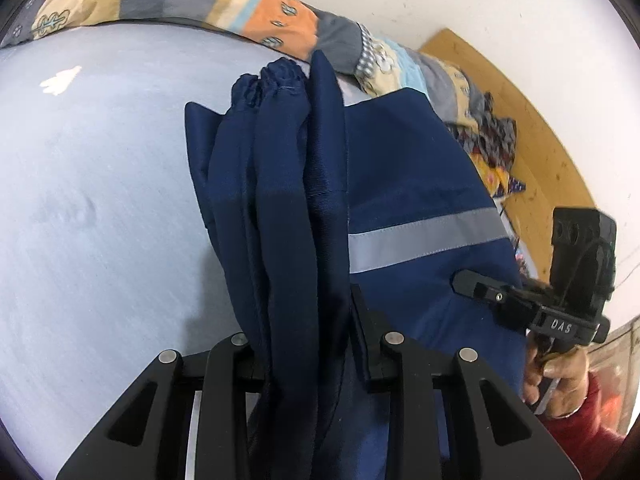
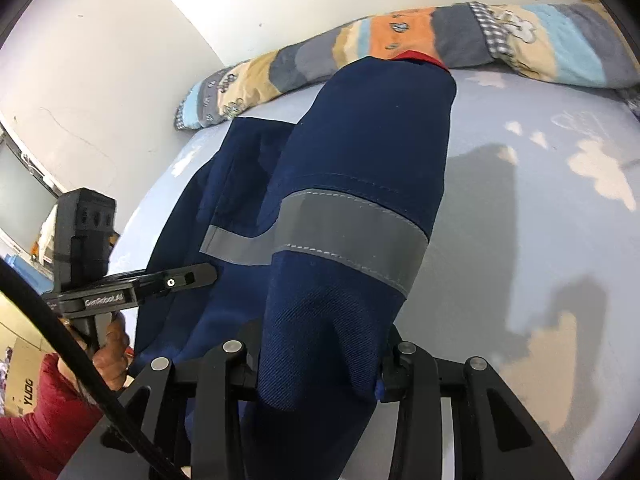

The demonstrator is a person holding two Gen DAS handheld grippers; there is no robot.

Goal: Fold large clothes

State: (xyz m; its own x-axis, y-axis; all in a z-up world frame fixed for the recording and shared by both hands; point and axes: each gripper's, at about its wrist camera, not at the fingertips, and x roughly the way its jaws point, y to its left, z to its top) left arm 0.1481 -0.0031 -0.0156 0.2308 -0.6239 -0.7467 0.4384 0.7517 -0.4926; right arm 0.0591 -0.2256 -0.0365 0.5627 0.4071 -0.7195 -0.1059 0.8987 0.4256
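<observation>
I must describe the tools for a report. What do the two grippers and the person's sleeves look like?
Both are matte black plastic with silver rivets and pistol-style handles. The left gripper bears white "GenRobot.AI" lettering; the right gripper reads "DAS". Each carries a boxy black module. A black cable crosses the right view. The sleeves are red.

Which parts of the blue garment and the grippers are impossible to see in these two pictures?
- Left wrist view: the left gripper fingertips are buried in the navy garment folds.
- Right wrist view: the right gripper pads are covered by the cloth; the garment's lower end is cut off by the bottom edge.
- Both views: the garment type cannot be told; the bunched cloth hides its outline.
</observation>
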